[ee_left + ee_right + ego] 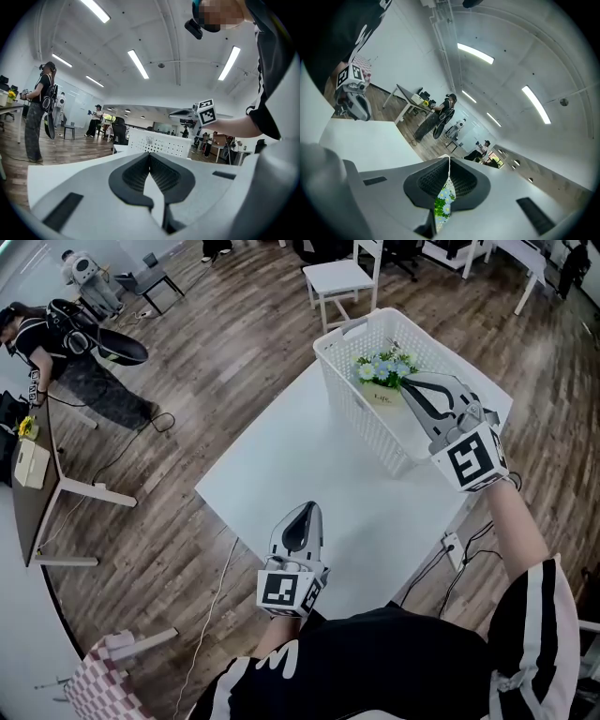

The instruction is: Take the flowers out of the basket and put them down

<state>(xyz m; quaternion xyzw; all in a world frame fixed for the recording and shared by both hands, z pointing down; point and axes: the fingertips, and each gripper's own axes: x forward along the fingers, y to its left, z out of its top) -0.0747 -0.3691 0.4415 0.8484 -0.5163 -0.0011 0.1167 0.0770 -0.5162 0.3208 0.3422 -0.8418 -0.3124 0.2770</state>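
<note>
White plastic lattice forms the basket (366, 418), which stands on the desk (300, 465) and hides the lower part of the flowers (384, 368). Only the pale blue and white blooms, green leaves and the top of a cream pot (385, 397) show above its rim; the print on the pot is too small to read. The right gripper (405, 381) reaches into the basket with its tips at the blooms. In its own view the right gripper (449, 161) is clamped on a thin pale strip that runs down to the flowers (443, 202) just beneath its pads – which part of the plant that is I cannot tell. The left gripper (307, 510) hovers over bare desk well apart from the basket, closed and empty – its own view shows the left gripper (150, 157) with pads together, the basket (159, 144) ahead of it.
</note>
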